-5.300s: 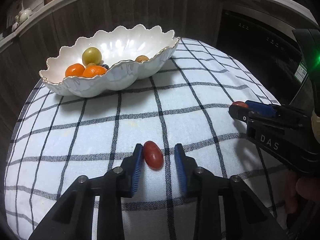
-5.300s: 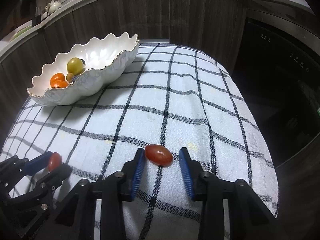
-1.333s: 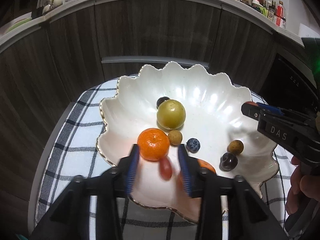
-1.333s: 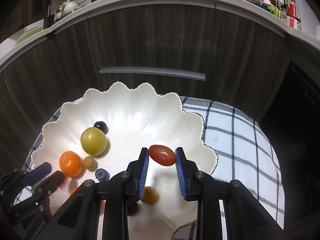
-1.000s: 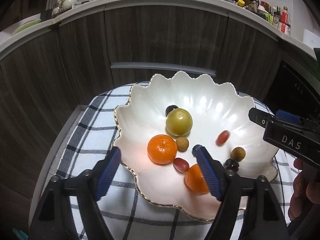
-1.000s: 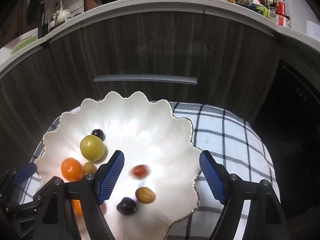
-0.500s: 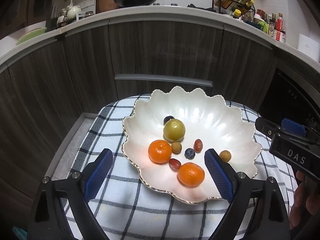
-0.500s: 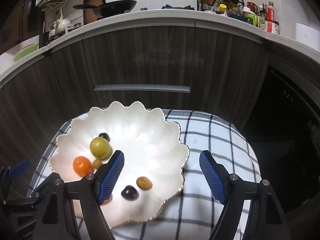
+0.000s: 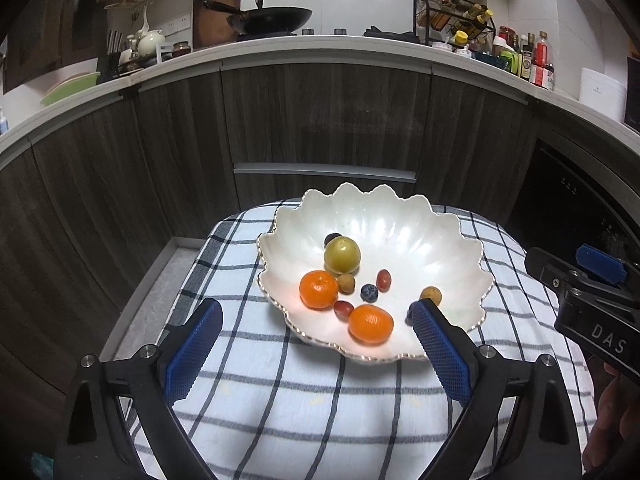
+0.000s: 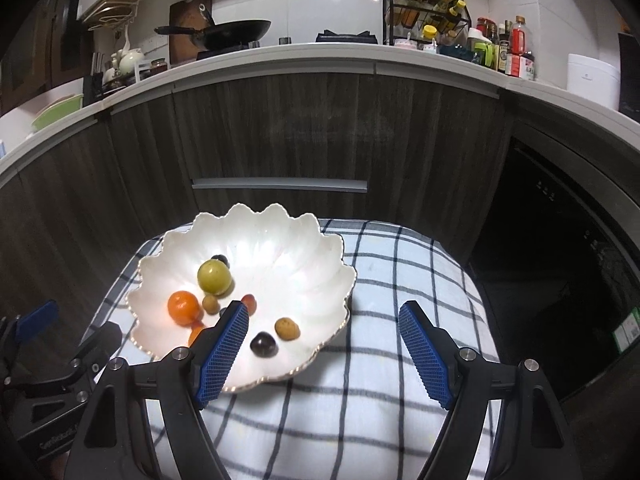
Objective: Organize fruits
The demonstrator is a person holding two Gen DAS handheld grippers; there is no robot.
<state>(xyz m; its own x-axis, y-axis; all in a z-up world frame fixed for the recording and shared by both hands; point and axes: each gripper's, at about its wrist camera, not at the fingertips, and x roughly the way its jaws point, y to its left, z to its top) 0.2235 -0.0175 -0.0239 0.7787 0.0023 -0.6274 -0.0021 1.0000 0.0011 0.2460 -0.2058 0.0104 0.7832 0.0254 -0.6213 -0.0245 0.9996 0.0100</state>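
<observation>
A white scalloped bowl point(image 9: 440, 236) point(image 10: 304, 252) stands on a checked cloth point(image 9: 312, 400) point(image 10: 380, 400). In it lie a green plum point(image 9: 342, 255) point(image 10: 214, 277), two oranges point(image 9: 318, 289) point(image 9: 370, 324), two red grape tomatoes point(image 9: 383, 280) point(image 9: 343, 309), a blueberry point(image 9: 369, 293), brown longans point(image 9: 431, 295) point(image 10: 287, 328) and a dark grape point(image 10: 263, 344). My left gripper point(image 9: 316, 324) is open and empty, held back above the bowl's near rim. My right gripper point(image 10: 324, 324) is open and empty over the bowl's right rim. It also shows in the left wrist view point(image 9: 592, 284).
Dark wood cabinets point(image 9: 320, 120) with a metal handle point(image 9: 324, 172) stand behind the small table. A dark oven front point(image 10: 560, 260) is at the right. The counter above holds a wok point(image 9: 272, 20) and a bottle rack point(image 9: 452, 8).
Both grippers let their red tomatoes drop into the bowl, opened wide and pulled back and up. The tomatoes now rest among the other fruit.
</observation>
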